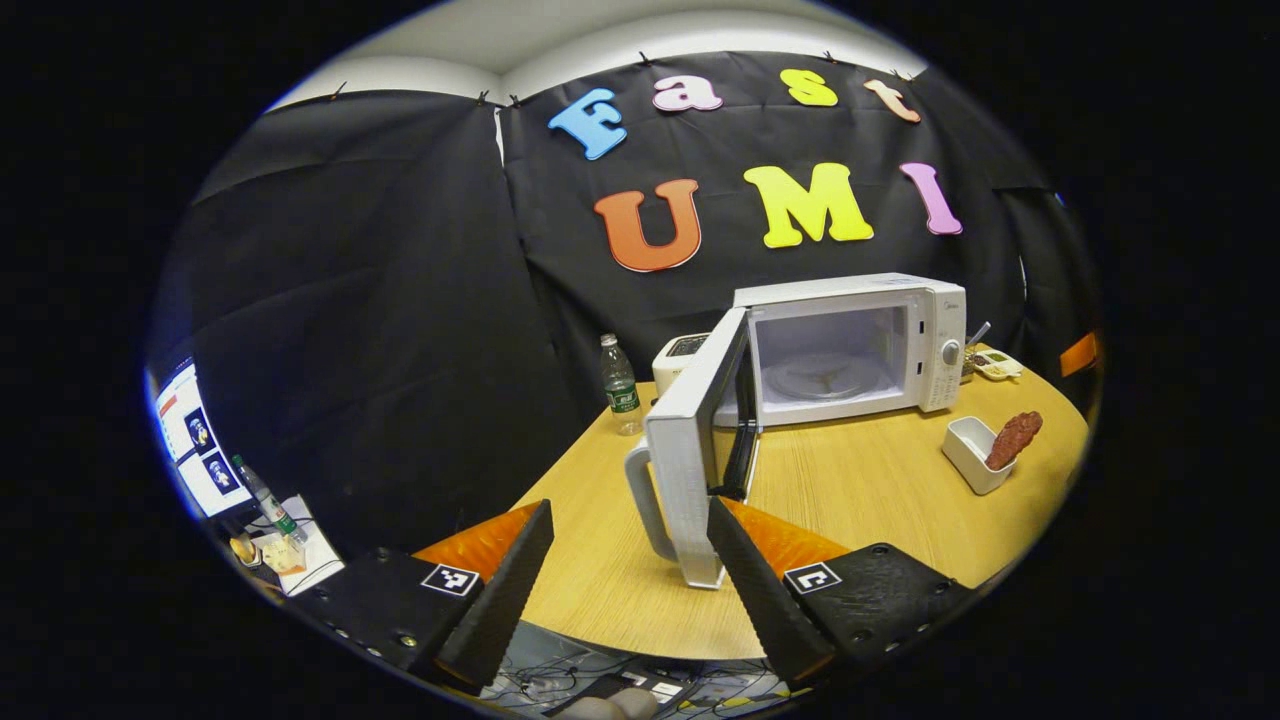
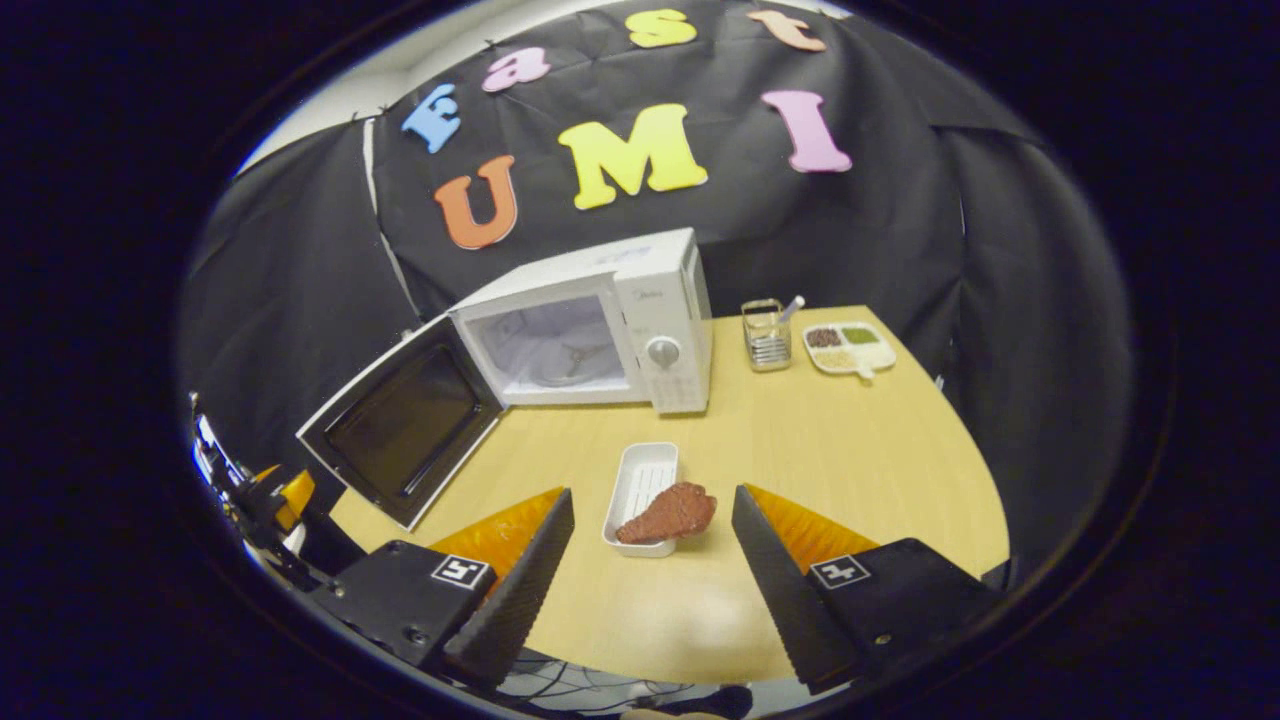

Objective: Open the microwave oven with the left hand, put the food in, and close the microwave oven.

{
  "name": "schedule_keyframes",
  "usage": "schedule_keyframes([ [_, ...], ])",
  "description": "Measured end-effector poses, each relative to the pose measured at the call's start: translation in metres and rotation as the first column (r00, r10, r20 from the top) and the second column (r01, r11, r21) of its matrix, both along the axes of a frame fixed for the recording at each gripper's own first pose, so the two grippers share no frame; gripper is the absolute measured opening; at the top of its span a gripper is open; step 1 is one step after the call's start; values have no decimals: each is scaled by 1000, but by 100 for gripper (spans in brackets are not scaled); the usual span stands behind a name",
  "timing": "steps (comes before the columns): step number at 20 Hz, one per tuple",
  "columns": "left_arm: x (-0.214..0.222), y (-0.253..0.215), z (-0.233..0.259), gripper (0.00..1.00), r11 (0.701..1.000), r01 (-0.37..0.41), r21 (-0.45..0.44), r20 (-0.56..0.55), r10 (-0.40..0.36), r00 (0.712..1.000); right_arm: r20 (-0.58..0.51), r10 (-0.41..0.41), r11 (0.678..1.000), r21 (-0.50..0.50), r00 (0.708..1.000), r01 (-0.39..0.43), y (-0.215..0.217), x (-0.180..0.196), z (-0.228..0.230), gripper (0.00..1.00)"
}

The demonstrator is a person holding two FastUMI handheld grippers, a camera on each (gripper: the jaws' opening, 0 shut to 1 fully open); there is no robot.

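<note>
White microwave (image 2: 600, 330) door (image 2: 405, 432) wide open; brand mark unreadable; meat (image 2: 668, 514) in tray (image 2: 640, 485).

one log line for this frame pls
door: open | microwave: nothing inside | meat: over tray edge, on table | left tool: open | right tool: open
</note>
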State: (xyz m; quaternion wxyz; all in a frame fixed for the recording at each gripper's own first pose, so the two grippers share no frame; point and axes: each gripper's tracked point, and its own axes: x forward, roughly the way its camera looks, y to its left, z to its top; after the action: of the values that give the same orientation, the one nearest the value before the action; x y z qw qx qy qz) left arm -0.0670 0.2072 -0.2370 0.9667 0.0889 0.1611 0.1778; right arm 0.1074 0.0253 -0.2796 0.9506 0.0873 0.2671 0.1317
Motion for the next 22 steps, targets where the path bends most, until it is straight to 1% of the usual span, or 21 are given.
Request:
schedule_keyframes([
  [1,0,-7,5,95,1000,1,3,4,-1,1000,-47,1,999,33,999,0,-4,11,-15,100],
  [2,2,-15,9,95,1000,3,-2,7,-3,1000,-81,13,998,65,997,-7,-7,24,-25,85],
  [3,5,-22,13,95,1000,-3,-6,9,3,1000,-138,18,995,103,990,-4,-9,34,-36,89],
  [4,9,-29,15,95,1000,-9,-13,6,10,1000,-181,37,988,153,983,-9,-8,42,-47,73],
  [6,18,-41,22,95,999,-28,-16,9,29,1000,-261,88,976,214,961,-31,-2,54,-61,69],
  [7,23,-45,25,95,999,-37,-15,8,38,999,-275,119,969,242,954,-51,2,61,-64,76],
  [8,28,-51,27,95,999,-41,-16,9,41,999,-291,144,965,254,946,-68,6,65,-65,75],
  [9,33,-56,29,95,999,-51,-14,6,51,999,-306,163,962,261,938,-82,8,70,-68,52],
  [10,38,-57,29,95,998,-59,-13,3,59,998,-327,179,960,264,928,-92,10,72,-73,60],
  [11,42,-61,31,95,998,-68,-10,0,68,998,-350,201,956,274,915,-105,11,74,-78,35],
  [13,50,-65,33,95,996,-91,1,-6,91,996,-388,256,939,318,885,-132,19,73,-81,23],
  [14,53,-66,32,95,994,-107,5,-14,107,994,-413,281,931,335,866,-143,21,70,-82,19],
  [15,55,-68,34,95,993,-122,11,-16,122,992,-428,297,924,356,854,-143,23,70,-83,14],
  [16,55,-70,36,95,991,-135,19,-15,135,991,-442,310,919,365,841,-147,24,70,-83,11],
  [18,58,-74,43,95,987,-160,33,-7,160,987,-454,340,908,385,824,-163,24,72,-80,11],
  [19,57,-77,46,95,985,-169,37,-3,169,986,-452,351,905,387,820,-174,23,74,-78,8],
  [20,57,-79,47,95,983,-177,42,-2,177,984,-446,358,905,381,820,-188,22,74,-76,7],
  [21,56,-82,50,95,982,-185,45,0,185,983,-433,363,905,375,825,-202,20,76,-70,15],
  [22,52,-84,51,95,981,-190,42,-3,191,982,-417,373,902,373,828,-219,21,76,-62,14],
])
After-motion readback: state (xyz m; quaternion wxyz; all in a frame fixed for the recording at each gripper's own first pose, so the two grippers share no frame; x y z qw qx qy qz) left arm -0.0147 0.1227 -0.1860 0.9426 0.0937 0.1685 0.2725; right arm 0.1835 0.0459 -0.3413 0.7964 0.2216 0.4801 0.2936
